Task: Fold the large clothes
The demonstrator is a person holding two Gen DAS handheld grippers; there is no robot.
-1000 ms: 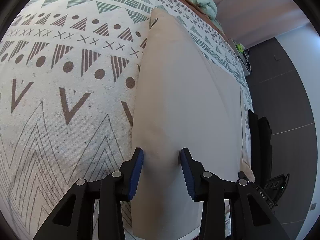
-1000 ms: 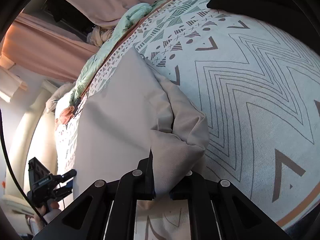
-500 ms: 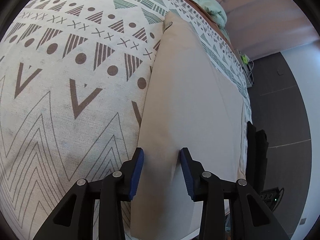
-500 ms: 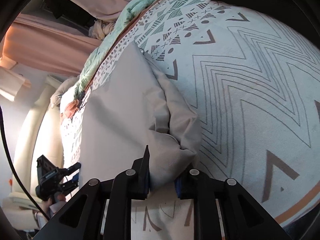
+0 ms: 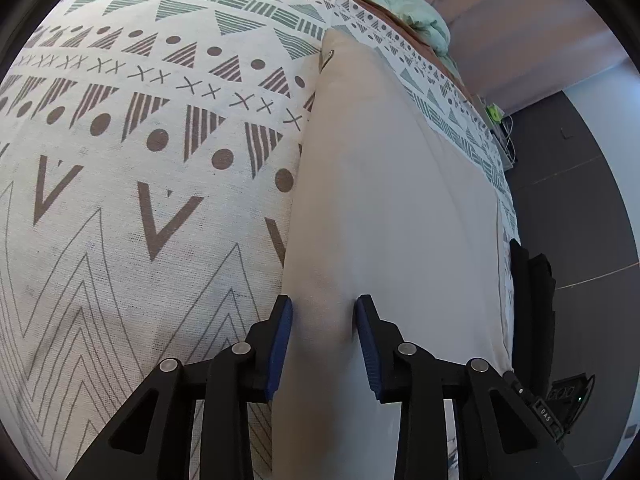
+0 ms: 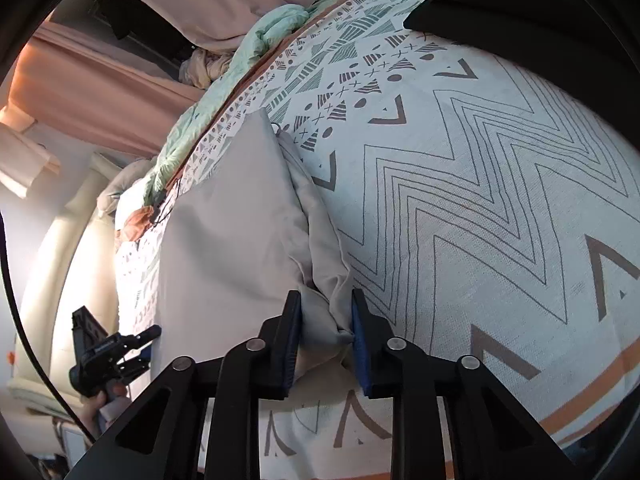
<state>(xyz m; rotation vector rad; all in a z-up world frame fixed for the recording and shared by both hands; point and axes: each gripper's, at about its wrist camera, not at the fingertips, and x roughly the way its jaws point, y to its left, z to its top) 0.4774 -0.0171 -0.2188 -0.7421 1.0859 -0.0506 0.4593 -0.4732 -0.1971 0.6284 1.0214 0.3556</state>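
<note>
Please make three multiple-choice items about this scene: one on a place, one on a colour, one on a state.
1. Where does the beige garment lie?
A. on the patterned bedspread
B. on the dark floor
C. on a chair

2. What colour are the gripper pads?
A. red
B. blue
C. yellow

3. How is the garment's edge at the right gripper?
A. flat
B. bunched in folds
C. rolled into a tube

Answers:
1 A, the bedspread shows around it.
2 B, both wrist views show blue pads.
3 B, crumpled cloth sits between the fingers.
</note>
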